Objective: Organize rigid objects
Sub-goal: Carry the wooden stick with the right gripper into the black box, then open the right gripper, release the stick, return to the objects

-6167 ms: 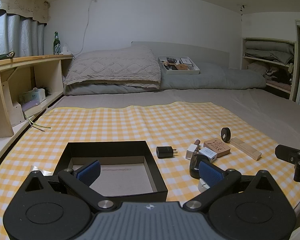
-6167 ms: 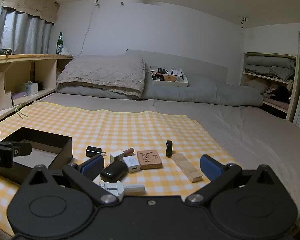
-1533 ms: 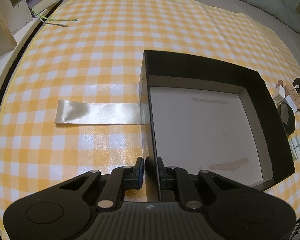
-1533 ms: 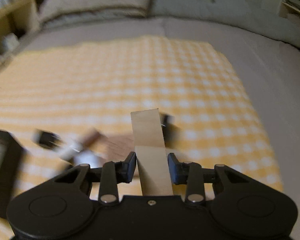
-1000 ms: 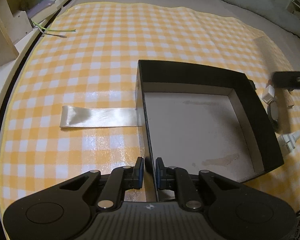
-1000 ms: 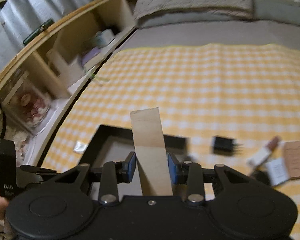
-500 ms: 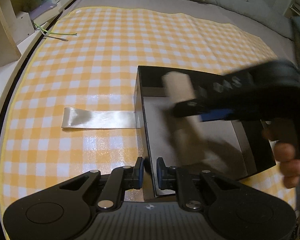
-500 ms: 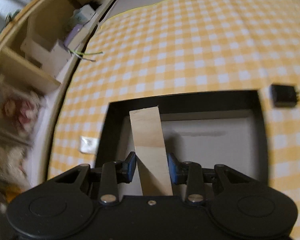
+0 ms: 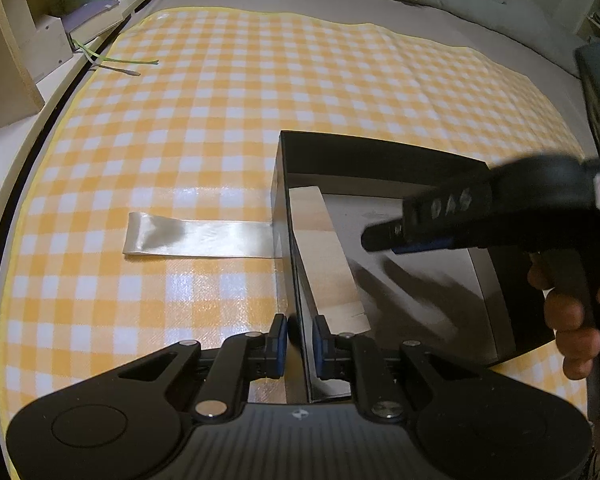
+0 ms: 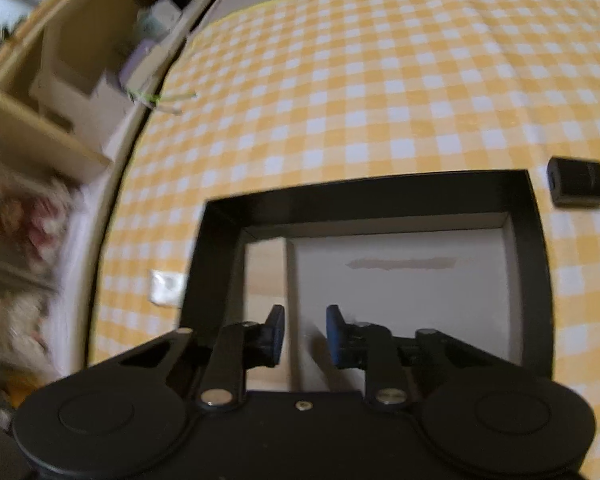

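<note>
A black open box (image 9: 384, 154) sits on the yellow checked cloth. My left gripper (image 9: 300, 338) is shut on the box's left wall. A pale wooden block (image 9: 324, 256) lies inside the box along that left wall; it also shows in the right wrist view (image 10: 265, 280). My right gripper (image 10: 303, 334) is open and empty just above the block, over the box (image 10: 380, 192). It shows blurred in the left wrist view (image 9: 384, 236).
A strip of clear tape (image 9: 200, 236) lies on the cloth left of the box. A black plug adapter (image 10: 576, 187) lies beyond the box's far right corner. A wooden shelf unit (image 9: 12, 40) runs along the left edge of the bed.
My right gripper has opened and let go of the wooden block, which now lies in the box along the left wall. My left gripper still holds the wall.
</note>
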`<state>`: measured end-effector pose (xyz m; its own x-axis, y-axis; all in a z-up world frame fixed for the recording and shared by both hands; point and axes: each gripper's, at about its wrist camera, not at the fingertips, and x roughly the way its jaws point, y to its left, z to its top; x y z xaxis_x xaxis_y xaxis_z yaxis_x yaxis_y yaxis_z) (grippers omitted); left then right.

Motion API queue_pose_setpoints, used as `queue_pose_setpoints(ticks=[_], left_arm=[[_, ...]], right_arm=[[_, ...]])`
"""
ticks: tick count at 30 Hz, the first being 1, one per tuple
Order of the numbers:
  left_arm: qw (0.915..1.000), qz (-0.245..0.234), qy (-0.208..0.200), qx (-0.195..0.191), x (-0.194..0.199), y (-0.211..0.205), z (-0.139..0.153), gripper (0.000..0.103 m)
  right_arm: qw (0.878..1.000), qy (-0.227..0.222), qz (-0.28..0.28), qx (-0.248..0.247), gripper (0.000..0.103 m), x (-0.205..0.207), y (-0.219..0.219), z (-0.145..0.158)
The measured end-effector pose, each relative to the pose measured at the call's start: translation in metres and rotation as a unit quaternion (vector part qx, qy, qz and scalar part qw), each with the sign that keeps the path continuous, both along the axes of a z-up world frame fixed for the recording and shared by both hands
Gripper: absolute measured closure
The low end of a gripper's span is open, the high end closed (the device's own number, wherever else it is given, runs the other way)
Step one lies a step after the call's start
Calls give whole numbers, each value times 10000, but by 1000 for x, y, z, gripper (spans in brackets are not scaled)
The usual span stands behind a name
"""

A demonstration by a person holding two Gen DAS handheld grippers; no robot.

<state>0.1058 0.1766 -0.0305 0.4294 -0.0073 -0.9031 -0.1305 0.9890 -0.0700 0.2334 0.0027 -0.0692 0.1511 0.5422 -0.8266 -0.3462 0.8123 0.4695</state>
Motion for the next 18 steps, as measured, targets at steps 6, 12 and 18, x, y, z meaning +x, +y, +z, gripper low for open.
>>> queue_pose_setpoints(ticks=[6,12,18], left_arm=[[10000,-2,8,36,1,-1,0,87],[10000,-4,23,62,2,0,1,87],[10000,6,21,53,3,2,1,88]], right_arm=[[9985,211,466,-187,81,-9,12,-15],[9975,315,629,58,82,-11,14,-14],[9974,58,717,37,77,-15,8,0]])
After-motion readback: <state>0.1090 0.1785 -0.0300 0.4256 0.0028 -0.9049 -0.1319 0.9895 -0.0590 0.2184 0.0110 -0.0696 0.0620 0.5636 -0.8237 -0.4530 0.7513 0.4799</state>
